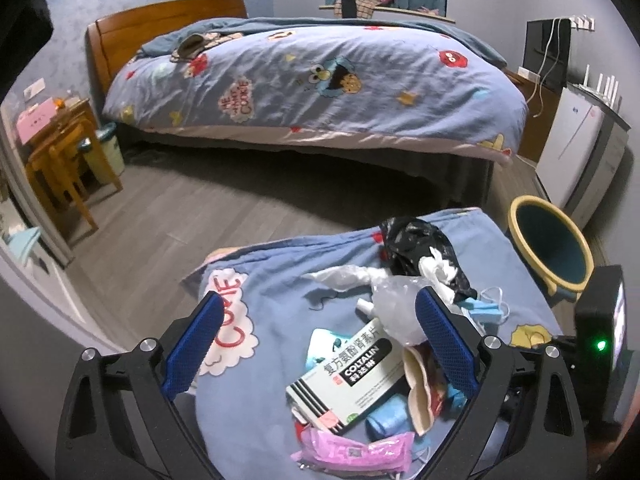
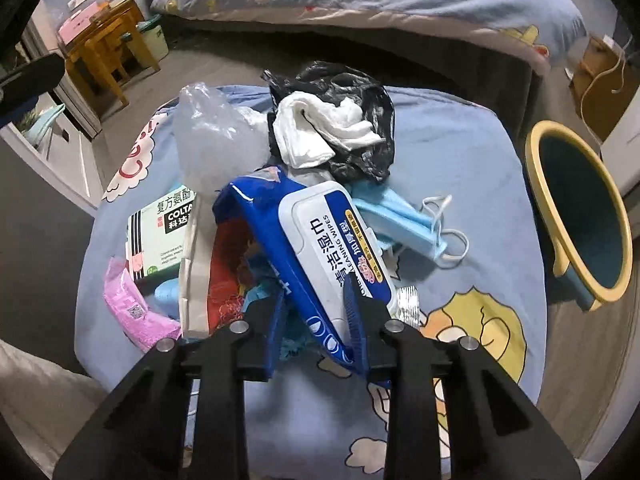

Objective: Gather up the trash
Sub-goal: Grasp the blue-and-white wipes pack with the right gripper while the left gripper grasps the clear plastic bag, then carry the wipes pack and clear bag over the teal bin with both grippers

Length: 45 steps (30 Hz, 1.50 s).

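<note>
A heap of trash lies on a blue cartoon-print cloth [image 2: 460, 152]. My right gripper [image 2: 314, 292] is shut on a blue and white wet wipes pack [image 2: 336, 240], its pads pressing the pack's near end. Around it lie a black bag [image 2: 344, 92] with a white tissue [image 2: 316, 128], a clear plastic bag [image 2: 212, 140], a blue face mask [image 2: 404, 224], a green and white medicine box [image 2: 164, 236] and a pink packet [image 2: 132, 308]. My left gripper [image 1: 320, 300] hangs open above the medicine box [image 1: 352, 376], touching nothing. A yellow-rimmed teal bin [image 2: 584, 216] stands to the right.
A bed [image 1: 320, 80] with the same print fills the far side across a strip of grey floor. Wooden stools [image 1: 60, 152] and a small pale bin [image 1: 108, 148] stand at the left. A white appliance [image 1: 576, 140] stands behind the teal bin [image 1: 552, 248].
</note>
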Each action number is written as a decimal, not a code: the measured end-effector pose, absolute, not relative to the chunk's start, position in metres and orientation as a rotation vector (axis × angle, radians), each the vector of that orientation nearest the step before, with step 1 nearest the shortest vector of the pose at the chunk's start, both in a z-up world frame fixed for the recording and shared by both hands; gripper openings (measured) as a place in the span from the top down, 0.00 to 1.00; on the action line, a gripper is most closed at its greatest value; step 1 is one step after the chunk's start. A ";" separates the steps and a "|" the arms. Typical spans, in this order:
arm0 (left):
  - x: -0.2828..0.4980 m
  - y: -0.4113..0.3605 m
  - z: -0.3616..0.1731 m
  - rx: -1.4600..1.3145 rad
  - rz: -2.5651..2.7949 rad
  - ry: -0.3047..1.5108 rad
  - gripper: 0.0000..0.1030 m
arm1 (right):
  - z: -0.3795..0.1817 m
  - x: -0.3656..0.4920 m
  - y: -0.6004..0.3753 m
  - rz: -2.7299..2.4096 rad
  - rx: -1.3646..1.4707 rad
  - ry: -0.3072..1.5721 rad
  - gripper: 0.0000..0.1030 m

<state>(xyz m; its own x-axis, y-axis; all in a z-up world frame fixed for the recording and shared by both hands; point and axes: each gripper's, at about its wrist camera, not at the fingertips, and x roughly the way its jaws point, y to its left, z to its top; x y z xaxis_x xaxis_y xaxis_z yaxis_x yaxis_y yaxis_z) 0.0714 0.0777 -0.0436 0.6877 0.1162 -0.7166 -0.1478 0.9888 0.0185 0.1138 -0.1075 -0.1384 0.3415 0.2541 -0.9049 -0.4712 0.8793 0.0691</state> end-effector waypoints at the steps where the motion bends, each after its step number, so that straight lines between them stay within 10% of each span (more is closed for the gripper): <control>1: 0.073 0.076 -0.045 -0.043 0.138 0.802 0.08 | -0.132 0.113 -0.109 0.477 -0.212 1.127 0.83; 20: 0.123 0.006 -0.107 0.045 -0.036 0.957 0.35 | -0.077 0.135 -0.177 0.424 0.115 1.087 0.91; 25: 0.130 0.002 -0.123 0.074 -0.034 1.017 0.76 | -0.074 0.142 -0.180 0.429 0.140 1.076 0.91; 28: 0.126 0.006 -0.116 0.077 -0.012 0.988 0.85 | -0.071 0.142 -0.179 0.439 0.145 1.065 0.91; 45: 0.094 -0.004 -0.017 0.064 -0.022 0.692 0.90 | 0.015 0.154 -0.228 0.448 0.223 0.847 0.91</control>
